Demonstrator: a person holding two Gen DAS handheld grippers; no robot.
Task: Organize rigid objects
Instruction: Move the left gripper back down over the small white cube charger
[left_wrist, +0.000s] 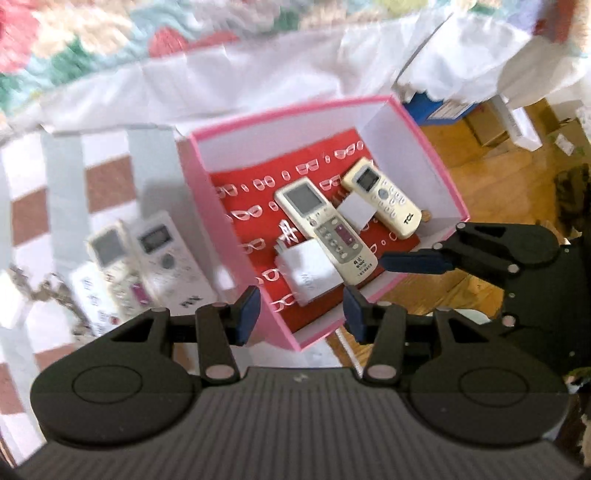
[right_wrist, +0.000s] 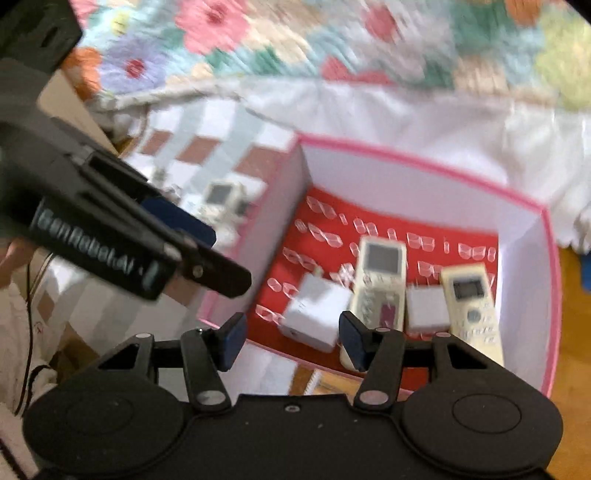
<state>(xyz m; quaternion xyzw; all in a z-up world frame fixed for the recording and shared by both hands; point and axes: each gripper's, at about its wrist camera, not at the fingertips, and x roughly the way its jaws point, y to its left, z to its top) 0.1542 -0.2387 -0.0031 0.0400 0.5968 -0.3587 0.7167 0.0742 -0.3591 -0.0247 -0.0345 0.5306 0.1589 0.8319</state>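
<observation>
While both grippers hang above the box, the left gripper (left_wrist: 301, 314) and the right gripper (right_wrist: 291, 341) each have their blue fingers spread wide with nothing between them. Just past them sits the pink box (left_wrist: 236, 236) with a red floor. Inside lie two white plugs (left_wrist: 308, 275), a big remote (left_wrist: 325, 225) and a smaller remote (left_wrist: 382, 197) near the far wall. Outside, left of the box, two more remotes (left_wrist: 144, 258) rest on a checked cloth (left_wrist: 33, 210). Farther back is a flowery blanket (right_wrist: 295, 37).

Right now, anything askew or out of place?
Inside the pink cardboard box, two cream remotes and two white adapters lie at mixed angles. Two more remotes sit outside on the checked cloth.
</observation>
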